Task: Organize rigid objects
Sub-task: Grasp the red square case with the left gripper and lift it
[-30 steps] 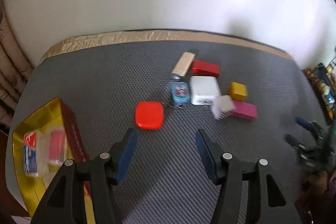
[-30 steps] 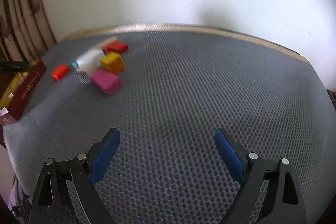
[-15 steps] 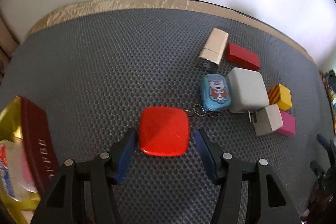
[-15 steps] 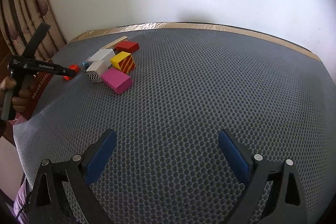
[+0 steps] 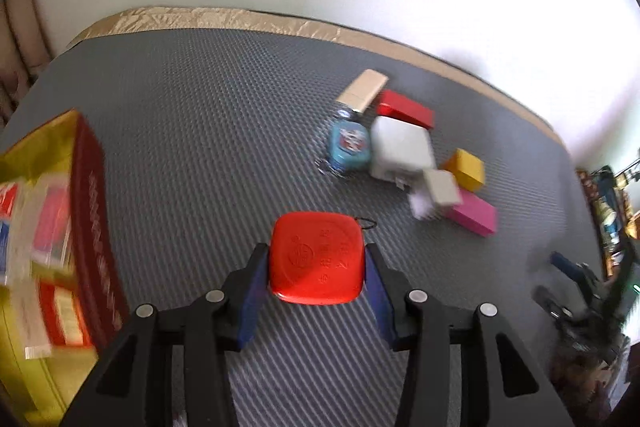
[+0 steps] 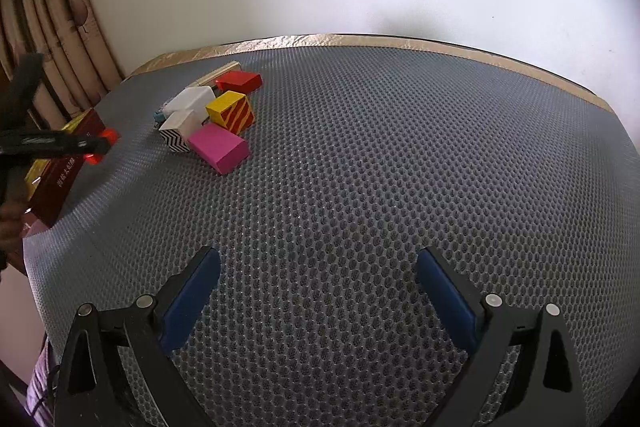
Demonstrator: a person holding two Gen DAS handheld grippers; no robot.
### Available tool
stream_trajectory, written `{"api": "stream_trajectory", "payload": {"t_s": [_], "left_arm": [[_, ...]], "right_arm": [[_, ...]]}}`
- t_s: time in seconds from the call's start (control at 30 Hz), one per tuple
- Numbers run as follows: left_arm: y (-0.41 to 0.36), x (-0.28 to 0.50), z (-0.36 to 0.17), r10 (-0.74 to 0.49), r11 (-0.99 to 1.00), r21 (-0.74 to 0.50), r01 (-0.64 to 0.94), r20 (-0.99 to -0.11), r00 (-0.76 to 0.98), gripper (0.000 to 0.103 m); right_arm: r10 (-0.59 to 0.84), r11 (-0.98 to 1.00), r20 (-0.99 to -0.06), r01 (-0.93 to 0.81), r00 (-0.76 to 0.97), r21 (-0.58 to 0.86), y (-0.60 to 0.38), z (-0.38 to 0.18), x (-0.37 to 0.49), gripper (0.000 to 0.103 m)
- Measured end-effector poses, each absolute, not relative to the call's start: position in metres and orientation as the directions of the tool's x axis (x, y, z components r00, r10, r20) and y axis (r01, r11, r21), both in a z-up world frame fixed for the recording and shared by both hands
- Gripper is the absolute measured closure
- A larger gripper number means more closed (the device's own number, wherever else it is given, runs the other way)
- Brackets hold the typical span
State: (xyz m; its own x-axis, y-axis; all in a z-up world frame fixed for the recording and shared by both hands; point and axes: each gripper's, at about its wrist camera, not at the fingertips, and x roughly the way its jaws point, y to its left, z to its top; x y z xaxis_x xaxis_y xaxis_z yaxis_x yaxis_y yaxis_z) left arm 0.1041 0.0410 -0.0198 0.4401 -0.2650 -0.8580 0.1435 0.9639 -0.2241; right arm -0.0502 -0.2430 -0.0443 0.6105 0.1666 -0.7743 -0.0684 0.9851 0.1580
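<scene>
My left gripper (image 5: 316, 267) is shut on a flat red square case (image 5: 318, 259) and holds it above the grey mat. Behind it lies a cluster: a blue tin (image 5: 349, 143), a white block (image 5: 402, 149), a red block (image 5: 406, 110), a tan block (image 5: 362, 90), a yellow block (image 5: 466, 169), a pale cube (image 5: 442, 187) and a pink block (image 5: 474, 215). My right gripper (image 6: 318, 281) is open and empty over bare mat. In the right wrist view the cluster (image 6: 216, 119) sits at the far left, with the left gripper (image 6: 60, 143) beside it.
A red and gold box (image 5: 52, 227) holding several packets stands at the left edge of the mat; it also shows in the right wrist view (image 6: 60, 163). A gold strip (image 6: 360, 41) borders the mat's far edge below a white wall. Clutter (image 5: 608, 219) lies off the mat at right.
My left gripper closed on the red case and lifted it back from the cluster, with the view swinging toward the box. The right gripper stayed open and barely moved.
</scene>
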Motion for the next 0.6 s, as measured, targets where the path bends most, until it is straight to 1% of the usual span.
{"api": "stream_trajectory", "payload": {"t_s": [0.17,0.3,0.47,0.6], "left_arm": [[0.055,0.058,0.013,-0.294,0.956,-0.260,0.138,-0.820,0.492,0.056],[0.085,0.033,0.034,-0.291,0.953,-0.291,0.084,-0.798,0.528,0.056],[0.136,0.004,0.052,-0.231,0.960,-0.280,0.001,-0.790,0.568,0.056],[0.172,-0.011,0.053,-0.177,0.962,-0.265,-0.069,-0.794,0.582,0.056]], "right_arm": [[0.156,0.987,-0.780,-0.066,0.606,0.146,-0.242,-0.045,-0.050,0.003],[0.143,0.989,-0.783,-0.057,0.606,0.137,-0.242,-0.045,-0.049,0.003],[0.128,0.991,-0.788,-0.050,0.602,0.123,-0.242,-0.045,-0.051,0.002],[0.118,0.993,-0.794,-0.047,0.596,0.113,-0.242,-0.046,-0.050,0.002]]}}
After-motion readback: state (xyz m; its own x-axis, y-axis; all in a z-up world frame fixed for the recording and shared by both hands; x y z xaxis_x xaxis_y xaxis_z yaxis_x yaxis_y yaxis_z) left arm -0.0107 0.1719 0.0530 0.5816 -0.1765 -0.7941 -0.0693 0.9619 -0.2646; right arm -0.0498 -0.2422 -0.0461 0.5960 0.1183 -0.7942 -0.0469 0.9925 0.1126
